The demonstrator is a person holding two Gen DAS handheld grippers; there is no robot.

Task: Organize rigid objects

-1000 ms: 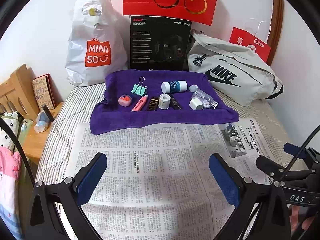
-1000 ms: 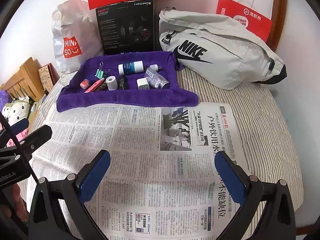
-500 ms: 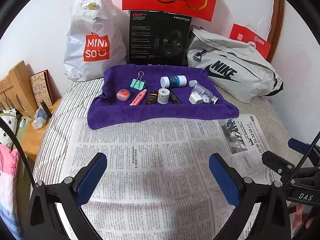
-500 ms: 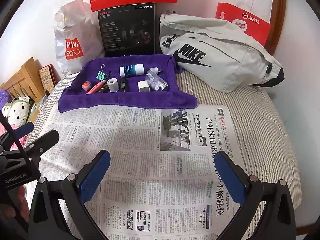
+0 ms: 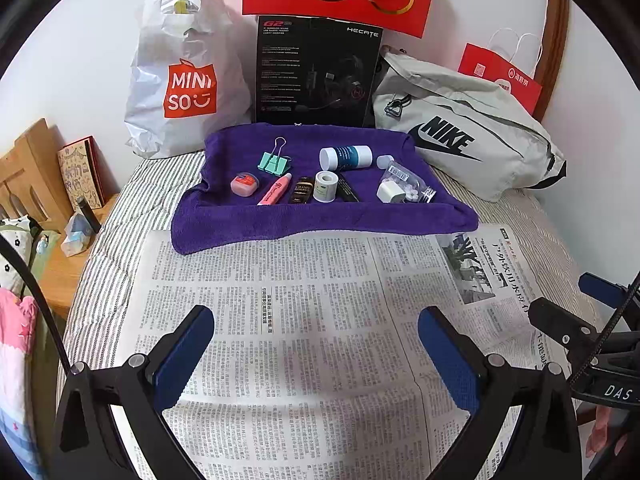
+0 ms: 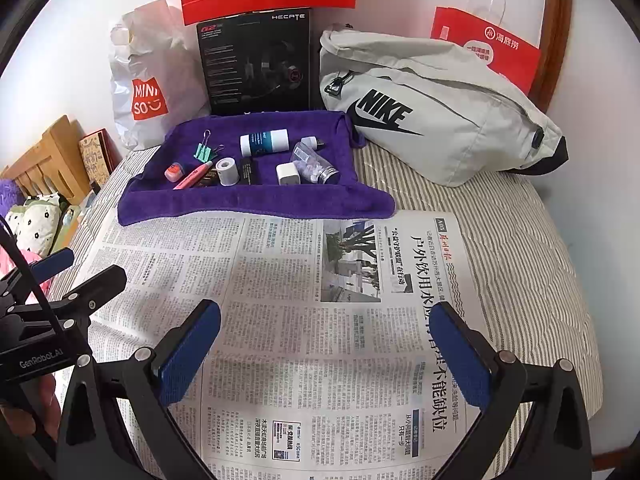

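I have the bed (image 5: 116, 216) under me, its striped cover carrying a spread newspaper (image 5: 304, 320) and, beyond it toward the wall, a purple towel (image 5: 320, 216) where all the small rigid things lie. Behind the towel stand a MINISO bag (image 5: 180, 76), a black headset box (image 5: 316, 72) and a grey Nike bag (image 5: 472, 128).

My left gripper (image 5: 316, 344) and right gripper (image 6: 328, 344) both hang over the newspaper with jaws spread wide and nothing in them.

Everything I must sort lies straight ahead of both, well apart from the jaws. The white-and-teal bottle (image 5: 346, 157) lies on its side, long axis running left to right. The pink highlighter (image 5: 275, 189) points away and slightly right. In my judgement the left gripper suits the highlighter, green binder clip (image 5: 274, 162) and pink case (image 5: 244, 182); the right one sits nearer the white charger plug (image 6: 287, 173) and clear vial (image 6: 316, 164).
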